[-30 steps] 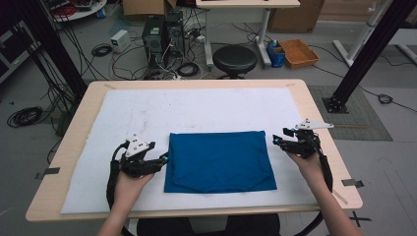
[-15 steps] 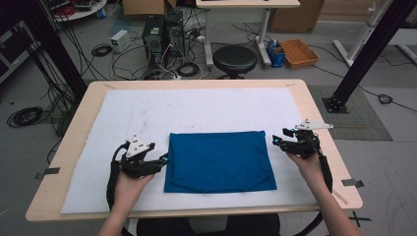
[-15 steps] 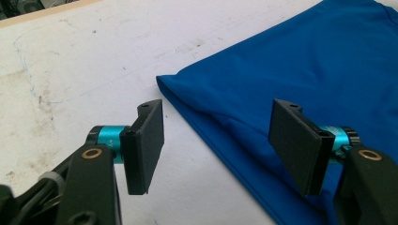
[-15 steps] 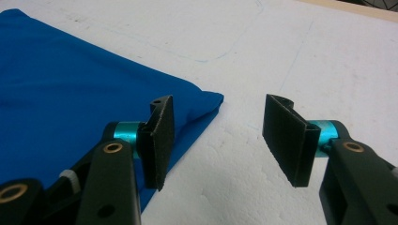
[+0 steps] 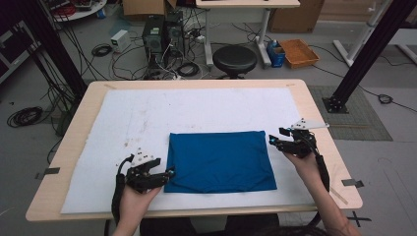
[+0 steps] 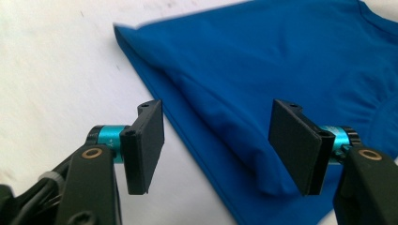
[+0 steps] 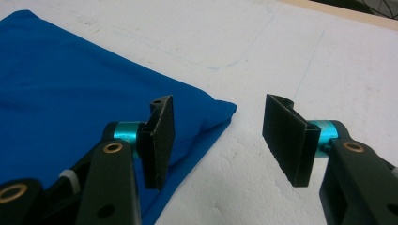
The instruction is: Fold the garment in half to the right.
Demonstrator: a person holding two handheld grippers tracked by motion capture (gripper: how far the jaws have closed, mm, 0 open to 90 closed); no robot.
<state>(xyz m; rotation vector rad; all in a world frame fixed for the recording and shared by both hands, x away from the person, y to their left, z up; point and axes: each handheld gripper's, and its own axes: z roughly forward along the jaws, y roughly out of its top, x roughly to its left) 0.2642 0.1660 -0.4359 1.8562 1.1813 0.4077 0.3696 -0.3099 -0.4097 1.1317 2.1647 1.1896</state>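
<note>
Two hand-held grippers, both with jaws apart and empty, posted at opposite corners of a folded blue cloth point(image 5: 219, 160).

Left: the left hand-held gripper point(image 6: 216, 147) sits low at the cloth's near-left corner, one jaw over the white mat point(image 5: 147, 118), the other over the fabric, the folded edge running between them. Centre: the cloth lies flat as a neat rectangle on the mat, toward the near side of the counter point(image 5: 322, 128). Right: the right hand-held gripper point(image 7: 217, 140) stands at the far-right corner, which lies beside its left jaw. Judgement: a corner grasp appears intended. Each gripper should advance until all layers sit between the pads, close squarely, and lift together to keep the fold aligned.
</note>
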